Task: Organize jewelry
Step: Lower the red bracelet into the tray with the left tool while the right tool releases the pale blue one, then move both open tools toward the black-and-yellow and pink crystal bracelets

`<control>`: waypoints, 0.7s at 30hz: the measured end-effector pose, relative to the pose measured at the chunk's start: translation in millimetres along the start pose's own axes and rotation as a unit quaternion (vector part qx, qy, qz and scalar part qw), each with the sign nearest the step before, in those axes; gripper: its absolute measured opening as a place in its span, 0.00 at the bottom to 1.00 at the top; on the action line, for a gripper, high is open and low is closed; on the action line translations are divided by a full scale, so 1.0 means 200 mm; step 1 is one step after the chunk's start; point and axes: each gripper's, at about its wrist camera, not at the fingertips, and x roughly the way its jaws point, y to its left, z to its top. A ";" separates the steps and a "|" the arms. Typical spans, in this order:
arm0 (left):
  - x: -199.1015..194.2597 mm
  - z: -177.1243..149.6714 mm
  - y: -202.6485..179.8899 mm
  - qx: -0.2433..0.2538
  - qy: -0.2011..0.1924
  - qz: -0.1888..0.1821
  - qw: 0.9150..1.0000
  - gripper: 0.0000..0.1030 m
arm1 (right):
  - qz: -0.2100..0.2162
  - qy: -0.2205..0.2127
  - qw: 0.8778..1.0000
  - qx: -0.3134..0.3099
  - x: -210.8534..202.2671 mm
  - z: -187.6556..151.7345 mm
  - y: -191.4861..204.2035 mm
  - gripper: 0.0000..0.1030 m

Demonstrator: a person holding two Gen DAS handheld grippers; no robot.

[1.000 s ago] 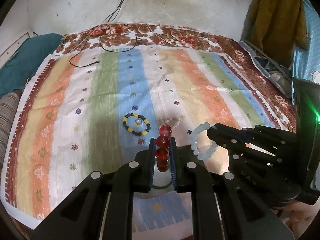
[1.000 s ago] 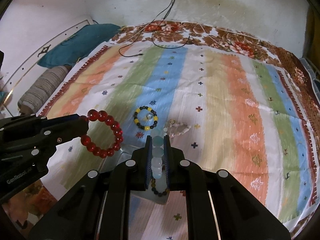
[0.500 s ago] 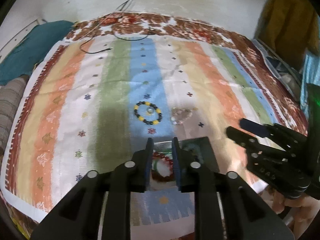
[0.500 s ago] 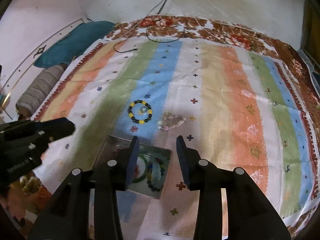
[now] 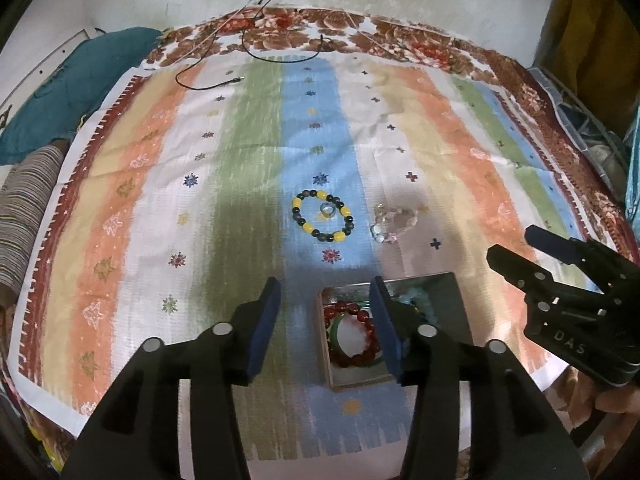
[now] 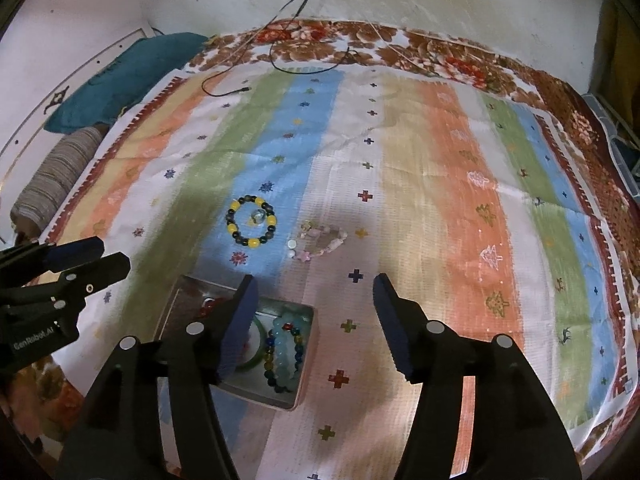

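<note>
left gripper [image 6: 86, 258] "GenRobot.AI", right gripper [image 5: 532, 246] "DAS"

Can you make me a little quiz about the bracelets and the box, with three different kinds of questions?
1. True or false: the red bead bracelet lies inside the box.
2. What sits inside the yellow-and-dark bracelet on the cloth? A) a ring B) a coin C) a key
3. Fill in: both the left gripper and right gripper are ___ of jewelry, jaws opening.

Key: 1 true; 2 A; 3 empty.
</note>
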 end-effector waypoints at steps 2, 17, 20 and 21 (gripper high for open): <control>0.03 0.01 0.00 0.001 0.003 0.009 1.000 0.50 | -0.002 0.003 1.000 0.001 0.02 0.01 0.00 0.62; 0.19 0.12 0.09 -0.009 0.017 0.038 0.999 0.62 | -0.010 0.034 0.999 0.013 0.21 0.06 -0.04 0.73; 0.22 0.14 0.10 -0.015 0.017 0.036 0.999 0.62 | -0.006 0.037 0.999 0.026 0.24 0.07 -0.06 0.73; 0.24 0.15 0.10 -0.016 0.018 0.033 0.999 0.63 | -0.006 0.036 0.999 0.029 0.24 0.07 -0.06 0.74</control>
